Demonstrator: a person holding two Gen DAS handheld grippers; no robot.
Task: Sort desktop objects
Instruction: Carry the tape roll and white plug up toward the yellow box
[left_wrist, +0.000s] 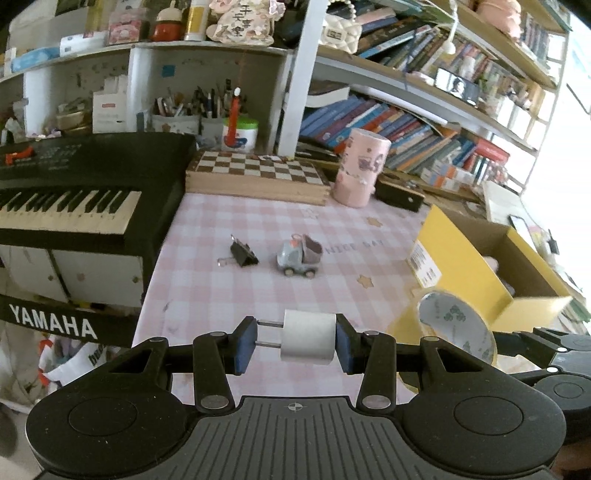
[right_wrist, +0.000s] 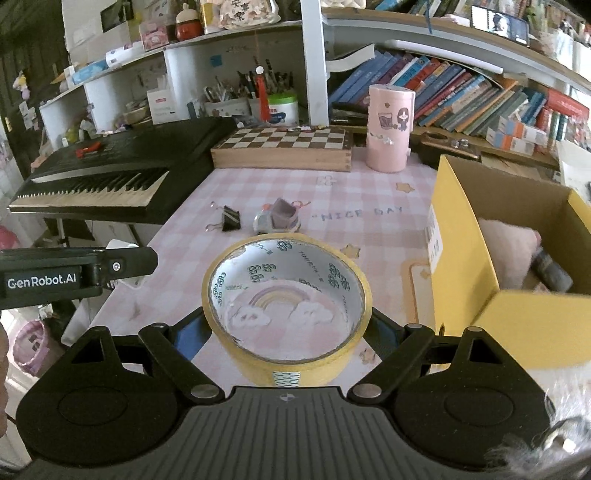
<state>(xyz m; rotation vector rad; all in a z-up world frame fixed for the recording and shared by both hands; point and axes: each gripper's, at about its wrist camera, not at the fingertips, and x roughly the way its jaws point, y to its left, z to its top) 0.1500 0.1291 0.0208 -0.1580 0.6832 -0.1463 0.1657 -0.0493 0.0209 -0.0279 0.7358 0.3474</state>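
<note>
Tape roll (right_wrist: 286, 306) clamped across its rim by right hand-held gripper (right_wrist: 286, 332): stiff, light. Left hand-held gripper (left_wrist: 295, 341) pinches small white cylinder (left_wrist: 309, 341); yellow box (right_wrist: 517, 258) at 2 o'clock.

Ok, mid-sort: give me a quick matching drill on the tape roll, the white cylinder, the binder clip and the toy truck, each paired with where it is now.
Things:
1. tape roll
2. white cylinder
3. binder clip
4. toy truck

Places:
A. on the cloth, left one of the loose pair
B. clamped in the left gripper
C. on the cloth, right one of the loose pair
D. clamped in the right gripper

Pairs: 1-D, 2-B, 3-A, 4-C
</note>
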